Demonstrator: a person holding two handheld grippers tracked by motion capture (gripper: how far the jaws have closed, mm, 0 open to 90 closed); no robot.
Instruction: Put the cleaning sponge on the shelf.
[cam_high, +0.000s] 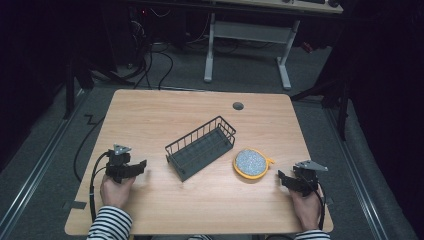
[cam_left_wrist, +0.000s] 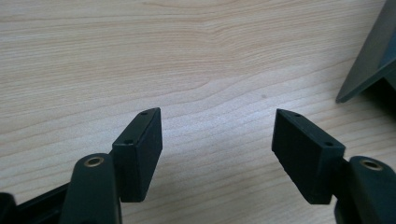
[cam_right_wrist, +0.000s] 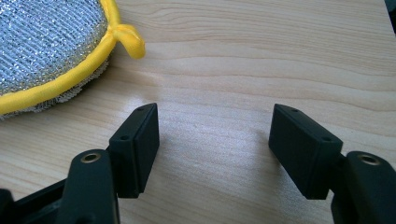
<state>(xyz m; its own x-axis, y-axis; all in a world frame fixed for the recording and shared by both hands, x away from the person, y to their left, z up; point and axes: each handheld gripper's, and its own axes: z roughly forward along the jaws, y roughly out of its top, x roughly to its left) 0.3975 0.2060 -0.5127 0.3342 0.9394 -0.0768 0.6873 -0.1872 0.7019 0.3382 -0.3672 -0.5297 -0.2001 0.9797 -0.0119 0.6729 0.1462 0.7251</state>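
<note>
both claws rest low at the near edge of the tabletop (cam_high: 150, 107), one at each side, as if parked at a ready pose with the work between them. the left claw (cam_high: 142, 165) stands wide with nothing between its jaws; its own view shows bare wood under the pads and, at the far right, a dark corner of the wire basket (cam_left_wrist: 373, 56). the right claw (cam_high: 281, 176) is likewise wide and empty, pointing toward the round scrubbing pad (cam_high: 251, 163), whose silver mesh and yellow rim (cam_right_wrist: 65, 81) lie just beyond its left pad, near but apart. the pad lies flat on the tabletop just to the right of the wire basket (cam_high: 201, 147), which sits in the middle, turned at an angle, open side up and seemingly with nothing in it. that layout suggests the pad is meant to go into the basket, and the right claw, being the nearer and already aimed at it, looks the natural one to reach. the small yellow loop (cam_right_wrist: 128, 39) on the rim faces that claw and may offer an easier pinch than the flat pad.
</note>
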